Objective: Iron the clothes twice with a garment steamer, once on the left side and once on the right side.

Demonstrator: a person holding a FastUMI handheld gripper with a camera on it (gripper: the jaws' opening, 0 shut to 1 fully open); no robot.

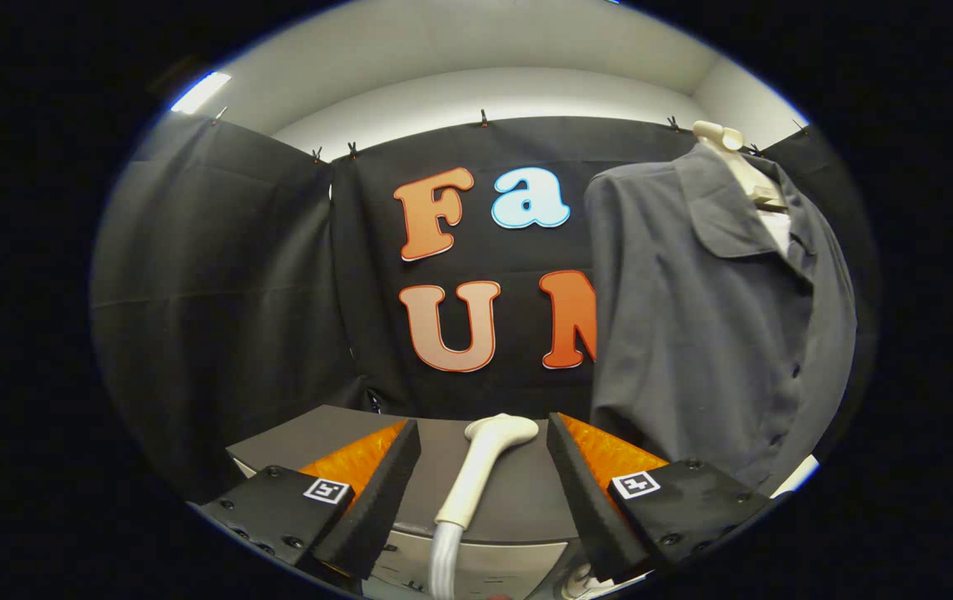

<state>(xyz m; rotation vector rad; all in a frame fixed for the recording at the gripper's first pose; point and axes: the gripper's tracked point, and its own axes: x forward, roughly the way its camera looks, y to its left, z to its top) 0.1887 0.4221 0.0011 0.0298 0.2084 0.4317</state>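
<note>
Between the two spread fingers of the hand-held gripper (483, 467) lay the garment steamer (483, 467), its wand flat on the bench (518, 500), head toward 12 o'clock and hose (443, 567) trailing back toward 6 o'clock. Neither finger touched it; clear gaps showed on both sides, so the jaws were wide apart and pinching nothing.

The shirt (710, 333), dark grey w/ collar and a button row down the front, hung on a pale hanger (735, 158) at approx. 2 o'clock from the fingers, beyond and to the right of the steamer head. It hung in front of the booth's black cloth wall (235, 283), lower hem dropping near the bench edge by the right finger.

Progress, judged from this layout: basically at the start. Steamer not yet picked up, not near the fabric, so I'd say neither the left nor the right pass had been done. Left to do: close on the wand handle, lift, carry it toward 2 o'clock, run it down one side of the shirt, then the other. The fabric's state gave no proof either way, as its wrinkles were too soft to judge.

Writing/labels: no brand readable on steamer or shirt. Each finger block carried a small square black-and-white marker tag (326, 490), a pattern only, no text. A white label at the shirt's neck was too small to read.
</note>
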